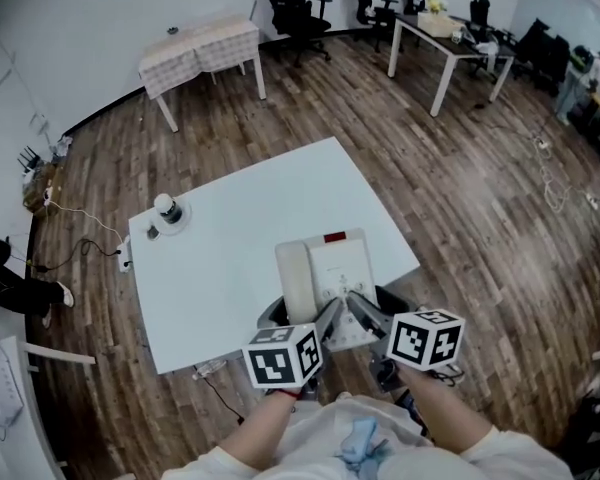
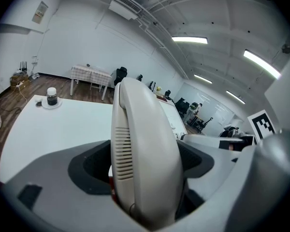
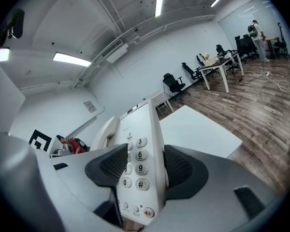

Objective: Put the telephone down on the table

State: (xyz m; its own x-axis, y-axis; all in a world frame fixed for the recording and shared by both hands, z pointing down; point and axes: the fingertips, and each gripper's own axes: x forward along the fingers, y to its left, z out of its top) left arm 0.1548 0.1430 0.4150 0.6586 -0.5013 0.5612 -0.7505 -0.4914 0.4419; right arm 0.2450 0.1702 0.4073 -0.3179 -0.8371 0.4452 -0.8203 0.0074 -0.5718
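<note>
Telephone pinched in both sets of jaws, over the near edge of the counter

The cream telephone is in your grip from both sides. Your left gripper has its jaws closed tight on the handset side, with the dark pads pressed against the plastic. Your right gripper is clamped across the keypad edge, with the number buttons showing between the pads. The phone sits right in front of you by the counter's near corner. I can't tell if its base is actually touching the surface. Way off at the far left corner of the counter there's a small dark jar on a white saucer, well apart from the phone. Wood floor all around.
</note>
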